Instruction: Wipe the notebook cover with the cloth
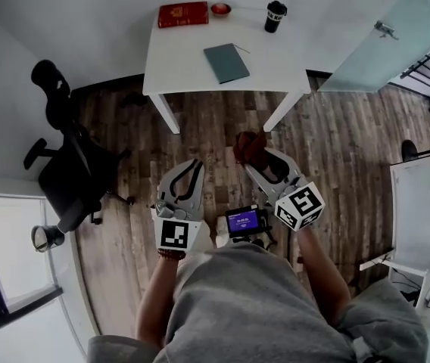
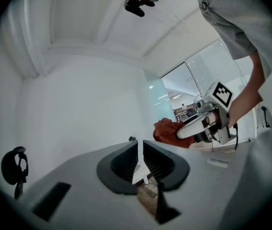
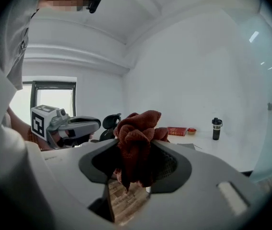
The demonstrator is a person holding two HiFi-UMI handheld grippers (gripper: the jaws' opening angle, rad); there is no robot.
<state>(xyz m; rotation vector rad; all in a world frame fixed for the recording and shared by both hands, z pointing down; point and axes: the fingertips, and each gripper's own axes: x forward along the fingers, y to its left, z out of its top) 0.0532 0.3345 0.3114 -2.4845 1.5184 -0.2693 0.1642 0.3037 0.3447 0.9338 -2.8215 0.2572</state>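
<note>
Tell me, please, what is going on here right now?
A person stands back from the white table, a gripper in each hand. The right gripper is closed on a bunched red-brown cloth. The left gripper holds nothing, its jaws only slightly apart. The grey notebook lies on the table, far from the cloth, with a red book, a small bowl and a black cup behind it. Wiping has not begun.

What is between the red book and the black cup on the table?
A small red bowl, close to the red book; then bare white table up to the black cup. The head view shows this best.
</note>
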